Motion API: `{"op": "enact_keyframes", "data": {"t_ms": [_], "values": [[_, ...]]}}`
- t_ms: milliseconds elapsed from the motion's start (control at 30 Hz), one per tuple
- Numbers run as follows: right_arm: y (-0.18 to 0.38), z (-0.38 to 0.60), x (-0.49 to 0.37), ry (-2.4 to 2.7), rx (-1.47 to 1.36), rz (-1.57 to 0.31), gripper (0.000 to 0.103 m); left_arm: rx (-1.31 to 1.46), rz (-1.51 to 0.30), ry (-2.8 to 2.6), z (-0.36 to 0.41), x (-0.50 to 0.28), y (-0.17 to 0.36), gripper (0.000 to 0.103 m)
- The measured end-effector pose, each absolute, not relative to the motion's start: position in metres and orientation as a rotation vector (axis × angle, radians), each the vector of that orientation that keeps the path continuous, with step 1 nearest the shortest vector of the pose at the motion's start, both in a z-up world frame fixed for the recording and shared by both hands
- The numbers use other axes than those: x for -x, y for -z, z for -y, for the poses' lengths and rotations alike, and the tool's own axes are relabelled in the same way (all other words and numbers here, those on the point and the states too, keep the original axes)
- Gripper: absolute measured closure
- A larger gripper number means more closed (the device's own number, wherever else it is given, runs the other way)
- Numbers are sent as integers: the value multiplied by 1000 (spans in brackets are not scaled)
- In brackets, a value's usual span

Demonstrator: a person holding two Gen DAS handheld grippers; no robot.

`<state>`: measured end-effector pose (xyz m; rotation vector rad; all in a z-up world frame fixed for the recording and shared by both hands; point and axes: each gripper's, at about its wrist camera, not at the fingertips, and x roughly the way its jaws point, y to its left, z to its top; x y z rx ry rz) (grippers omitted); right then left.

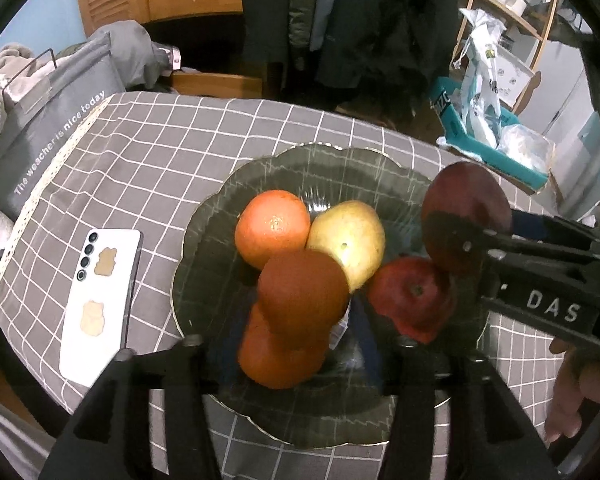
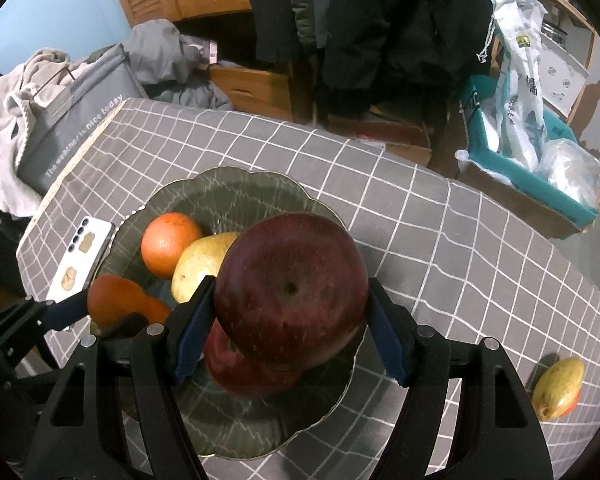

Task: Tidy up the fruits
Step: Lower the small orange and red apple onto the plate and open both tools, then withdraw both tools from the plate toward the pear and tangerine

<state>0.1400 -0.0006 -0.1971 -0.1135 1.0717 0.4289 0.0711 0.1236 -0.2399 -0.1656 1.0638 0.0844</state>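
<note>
**Fruit going into the bowl**

On the left: white phone (image 1: 100,304) on the checked cloth. Left gripper (image 1: 300,344) above the glass bowl (image 1: 204,216), jaws partly open, orange (image 1: 302,294) between them, contact unclear. Right gripper (image 2: 290,332) clamped on dark red apple (image 2: 292,296), over the bowl's right side. Next, probably: lower, release gently. Far right: mango (image 2: 558,388) waiting on the cloth.

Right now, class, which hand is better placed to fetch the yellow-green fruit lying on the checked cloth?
Probably right: the yellow-green fruit lies right of the glass plate, nearer the right tongs, though they first must set down their dark red apple.
</note>
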Motion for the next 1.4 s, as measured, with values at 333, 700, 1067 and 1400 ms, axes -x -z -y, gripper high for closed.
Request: {"op": "enact_keyframes", "data": {"t_ms": [333, 700, 1067, 1400], "values": [[189, 5, -142, -438, 81, -1056, 26, 152, -1054, -86, -122, -70, 236, 26], [173, 22, -140, -407, 53, -1018, 25, 152, -1024, -86, -119, -67, 222, 25], [138, 42, -122, -304, 122, -919, 25, 169, -954, -77, -116, -61, 191, 23], [97, 72, -96, -221, 158, -818, 22, 138, -885, -37, -93, -54, 159, 23]]}}
